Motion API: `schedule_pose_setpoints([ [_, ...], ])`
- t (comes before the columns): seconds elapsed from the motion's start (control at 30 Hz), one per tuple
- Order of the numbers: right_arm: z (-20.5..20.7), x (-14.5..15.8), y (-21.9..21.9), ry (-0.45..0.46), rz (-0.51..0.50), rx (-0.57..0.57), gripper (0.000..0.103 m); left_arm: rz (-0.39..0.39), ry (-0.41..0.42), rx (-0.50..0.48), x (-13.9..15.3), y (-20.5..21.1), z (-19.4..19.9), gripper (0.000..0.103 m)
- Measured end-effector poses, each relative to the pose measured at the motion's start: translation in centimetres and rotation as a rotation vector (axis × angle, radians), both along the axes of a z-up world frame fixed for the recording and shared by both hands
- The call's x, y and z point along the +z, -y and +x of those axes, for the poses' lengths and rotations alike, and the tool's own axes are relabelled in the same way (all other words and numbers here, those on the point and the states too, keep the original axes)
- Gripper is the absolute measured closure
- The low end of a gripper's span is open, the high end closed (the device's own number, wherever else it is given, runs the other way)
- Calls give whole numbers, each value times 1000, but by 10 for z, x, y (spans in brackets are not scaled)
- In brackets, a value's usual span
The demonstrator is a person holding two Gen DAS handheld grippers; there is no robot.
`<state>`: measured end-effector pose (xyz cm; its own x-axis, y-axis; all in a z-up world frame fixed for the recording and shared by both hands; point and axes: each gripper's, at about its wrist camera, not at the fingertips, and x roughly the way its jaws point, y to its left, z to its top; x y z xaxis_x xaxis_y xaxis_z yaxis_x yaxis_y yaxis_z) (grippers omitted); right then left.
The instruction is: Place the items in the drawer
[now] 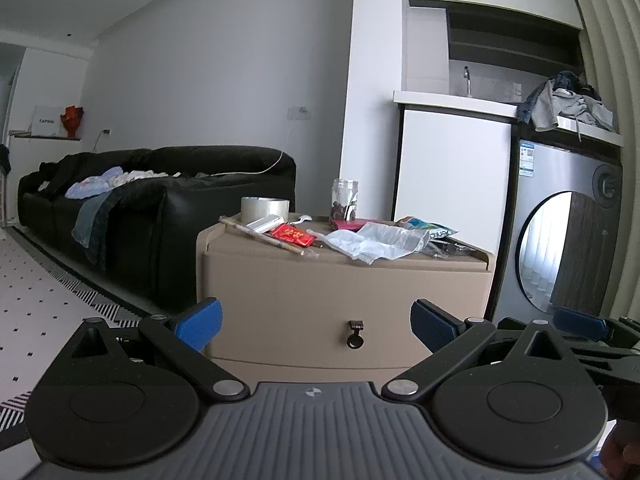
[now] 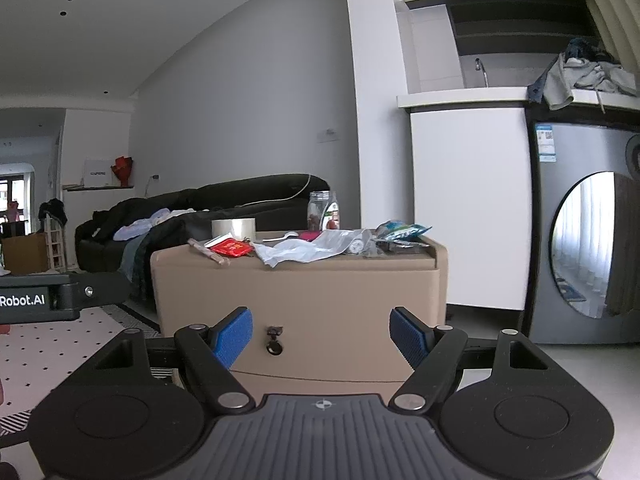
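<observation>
Drawer [image 1: 348, 320] interior hidden (front shut), left tongs [image 1: 316, 330] and right tongs [image 2: 322, 336] released.

Beige drawer cabinet [image 1: 344, 280] ahead of jaws; top holds tape roll [image 1: 265, 208], jar [image 1: 344, 200], red packet [image 1: 293, 235], crumpled plastic bag [image 1: 372, 244], snack bag [image 1: 426, 227].

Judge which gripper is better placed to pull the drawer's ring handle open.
Left, marginally. The ring handle sits nearly centred between the open left gripper fingers; in the right wrist view it lies beside the right gripper's left finger. Both are empty.
</observation>
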<state>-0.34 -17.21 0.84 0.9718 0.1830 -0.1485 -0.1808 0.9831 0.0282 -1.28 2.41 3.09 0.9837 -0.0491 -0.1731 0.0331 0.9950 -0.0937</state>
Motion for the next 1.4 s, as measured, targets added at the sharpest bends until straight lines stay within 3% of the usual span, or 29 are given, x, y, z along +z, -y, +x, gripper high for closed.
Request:
schedule_pose_setpoints([
  [0.1, -1, 1, 0, 2, -1, -9, 24, -8, 7, -12, 2, -2, -2, 0],
  [0.23, -2, 1, -3, -4, -12, -13, 24, 39, 26, 5, 2, -3, -4, 0],
  [0.47, -8, 3, -6, 8, -21, -6, 24, -9, 32, 12, 6, -15, -12, 0],
  [1.4, -20, 1, -5, 17, -16, 3, 24, 17, 57, 14, 11, -8, -30, 0],
])
